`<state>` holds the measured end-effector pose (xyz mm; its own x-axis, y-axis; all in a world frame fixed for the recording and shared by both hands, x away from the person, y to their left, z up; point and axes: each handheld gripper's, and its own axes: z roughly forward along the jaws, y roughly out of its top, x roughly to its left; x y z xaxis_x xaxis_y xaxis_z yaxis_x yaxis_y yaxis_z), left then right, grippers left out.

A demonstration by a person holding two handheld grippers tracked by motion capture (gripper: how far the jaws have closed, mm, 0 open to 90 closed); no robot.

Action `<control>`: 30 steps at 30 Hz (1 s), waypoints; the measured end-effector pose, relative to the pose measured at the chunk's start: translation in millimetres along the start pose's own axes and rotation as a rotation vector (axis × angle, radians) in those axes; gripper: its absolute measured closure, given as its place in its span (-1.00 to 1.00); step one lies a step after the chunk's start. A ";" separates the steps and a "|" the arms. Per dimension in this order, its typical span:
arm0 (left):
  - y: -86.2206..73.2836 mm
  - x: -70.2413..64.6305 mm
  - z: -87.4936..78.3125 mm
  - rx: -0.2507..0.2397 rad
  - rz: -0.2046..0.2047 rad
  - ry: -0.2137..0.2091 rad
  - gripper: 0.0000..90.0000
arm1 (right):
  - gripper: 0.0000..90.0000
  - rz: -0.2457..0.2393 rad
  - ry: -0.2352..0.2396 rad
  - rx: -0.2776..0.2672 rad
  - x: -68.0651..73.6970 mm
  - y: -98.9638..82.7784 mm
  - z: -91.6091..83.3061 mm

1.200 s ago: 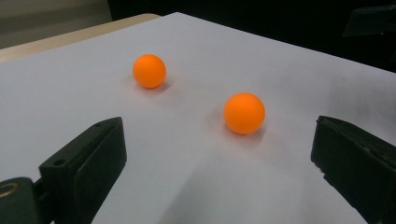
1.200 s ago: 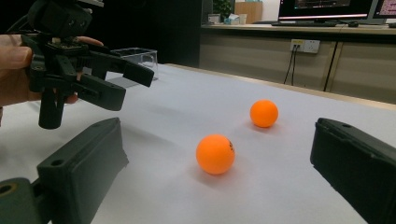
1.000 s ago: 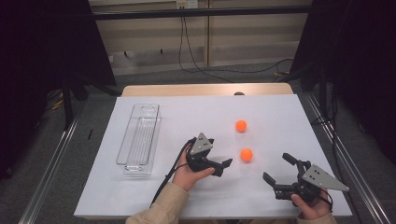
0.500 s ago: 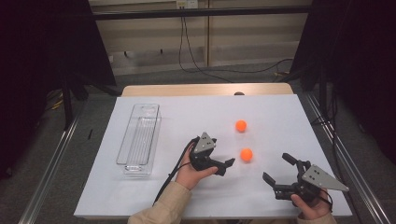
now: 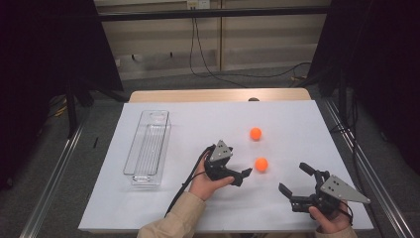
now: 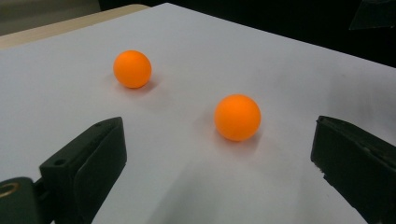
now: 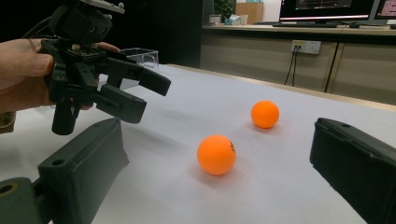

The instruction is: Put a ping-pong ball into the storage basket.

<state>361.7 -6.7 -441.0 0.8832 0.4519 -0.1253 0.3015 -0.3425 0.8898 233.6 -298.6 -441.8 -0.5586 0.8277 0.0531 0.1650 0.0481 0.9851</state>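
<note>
Two orange balls lie on the white table top: a near ball (image 5: 261, 164) (image 6: 237, 117) (image 7: 216, 154) and a far ball (image 5: 255, 133) (image 6: 132, 68) (image 7: 265, 114). My left gripper (image 5: 242, 177) (image 6: 218, 154) (image 7: 148, 99) is open, its jaws aimed at the near ball from a short way to its left and not touching it. The right gripper (image 5: 293, 178) (image 7: 217, 128) rests open near the front right of the table, also facing the near ball with nothing between its jaws.
A long clear plastic tray (image 5: 148, 148) (image 7: 140, 53) stands empty on the left of the white sheet (image 5: 198, 124). The wooden table edge (image 5: 218, 95) runs along the back. Cables trail from both grippers toward the front edge.
My left gripper has edged slightly right, closer to the near ball. The right gripper and both balls have stayed put.
</note>
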 end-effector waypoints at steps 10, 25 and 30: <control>1.4 -1.4 5.6 0.008 -0.002 -0.010 -0.92 | -0.94 -0.001 -0.001 0.000 0.0 -0.1 0.1; 4.5 -3.0 12.5 0.005 -0.002 -0.021 -0.92 | -0.94 -0.005 0.002 0.001 -0.1 -0.1 0.1; 4.8 -2.4 13.5 0.006 0.000 -0.022 -0.92 | -0.94 -0.003 -0.001 0.001 -0.3 -0.1 0.3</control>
<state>365.9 -20.6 -442.3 0.8911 0.4334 -0.1347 0.3033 -0.3479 0.8871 233.9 -298.7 -442.0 -0.5584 0.8281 0.0496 0.1635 0.0513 0.9852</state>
